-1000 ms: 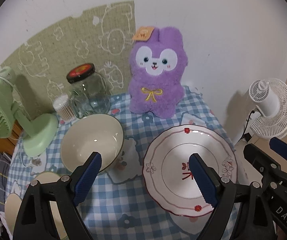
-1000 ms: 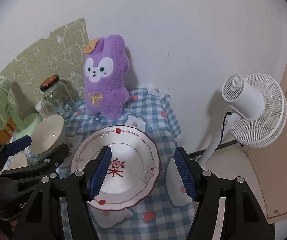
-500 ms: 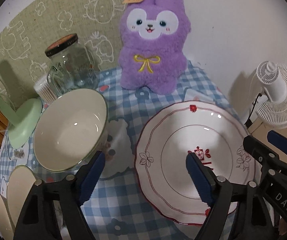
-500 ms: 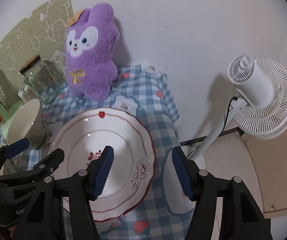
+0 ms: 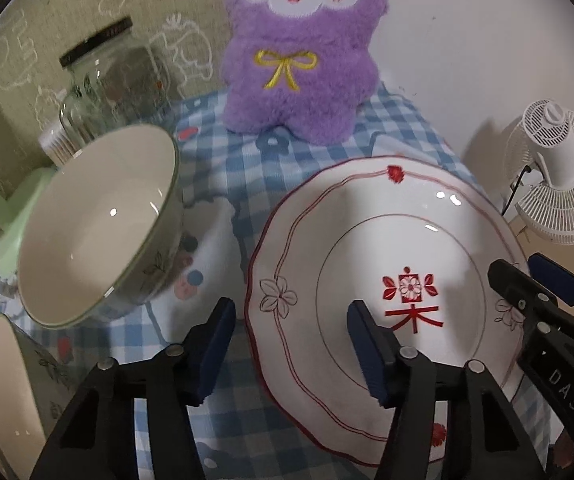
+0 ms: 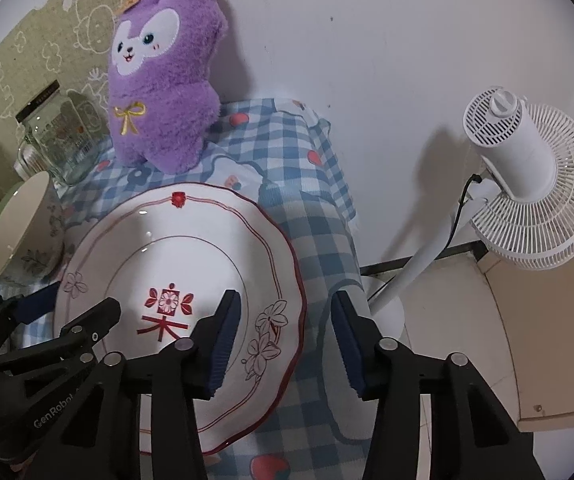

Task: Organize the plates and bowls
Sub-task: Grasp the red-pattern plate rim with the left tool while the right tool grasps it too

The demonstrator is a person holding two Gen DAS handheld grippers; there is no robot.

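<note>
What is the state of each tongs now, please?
Left tongs: open, holding nothing, straddling the plate's left rim.
Right tongs: open, holding nothing, straddling its right rim.

A fluffy purple plush bunny (image 5: 301, 60) sits on the blue-checked tablecloth (image 5: 223, 160) beside a clear glass jar (image 5: 107, 84); a white pedestal fan (image 6: 527, 184) stands on the floor.

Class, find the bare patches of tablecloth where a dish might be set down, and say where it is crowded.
Free: checked cloth between the plush rabbit and the plate, and right of the plate by the table edge. Crowded: the left, where bowl, glass jar and green fan base cluster.
</note>
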